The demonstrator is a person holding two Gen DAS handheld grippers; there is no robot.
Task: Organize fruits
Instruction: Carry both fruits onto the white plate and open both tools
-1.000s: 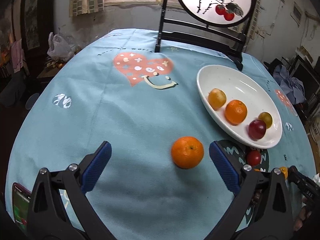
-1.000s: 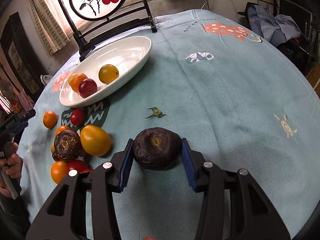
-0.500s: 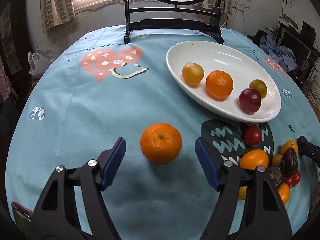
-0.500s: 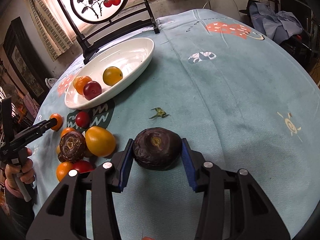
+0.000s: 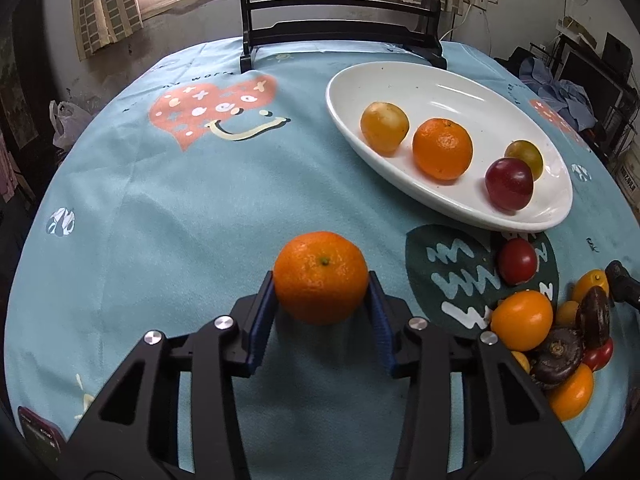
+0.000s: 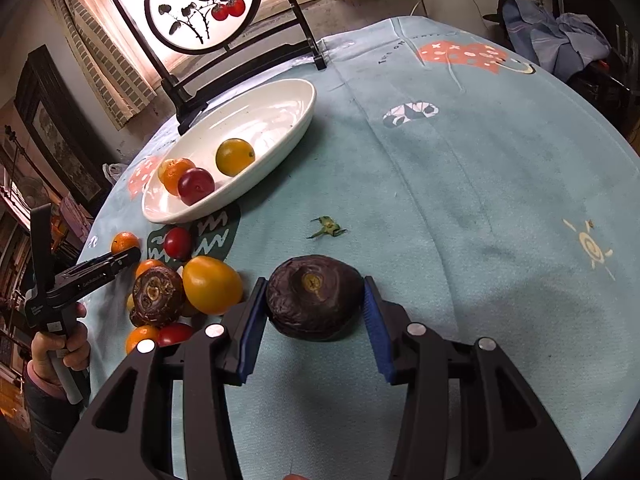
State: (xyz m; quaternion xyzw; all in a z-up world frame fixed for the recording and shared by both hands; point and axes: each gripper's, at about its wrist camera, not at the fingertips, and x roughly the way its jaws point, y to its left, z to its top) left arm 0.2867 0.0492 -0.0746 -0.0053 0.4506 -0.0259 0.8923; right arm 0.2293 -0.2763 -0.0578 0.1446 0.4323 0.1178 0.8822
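While your left gripper (image 5: 321, 305) closes in the left wrist view, the round orange mandarin (image 5: 320, 277) sits dead centre between its blue pads (image 5: 262, 320), stem dimple up, resting on the light blue printed tablecloth (image 5: 180, 208). Both pads look to be touching its sides already; jaws closing on it, so call it grasping the mandarin. No long axis to worry about, it's round. The white oval ceramic dish (image 5: 452, 92) lies at 2 o'clock from the jaws, holding four fruits; free space in it is at the far end. The heap of loose mixed fruit (image 5: 556, 340) is at 3 o'clock, near but apart.

In the right wrist view, your right gripper (image 6: 315, 314) is clenched on the dark purple wrinkled round fruit (image 6: 314, 297), pads pressed on both sides, fruit on the cloth or barely off it, can't tell. Dish (image 6: 276, 104) is at 11 o'clock, well apart. Your left hand (image 6: 60, 350) shows at 9 o'clock by the heap. A green stem scrap (image 6: 327, 227) lies at 12 o'clock, just beyond the fruit. Left gripper looks nearer the dish.
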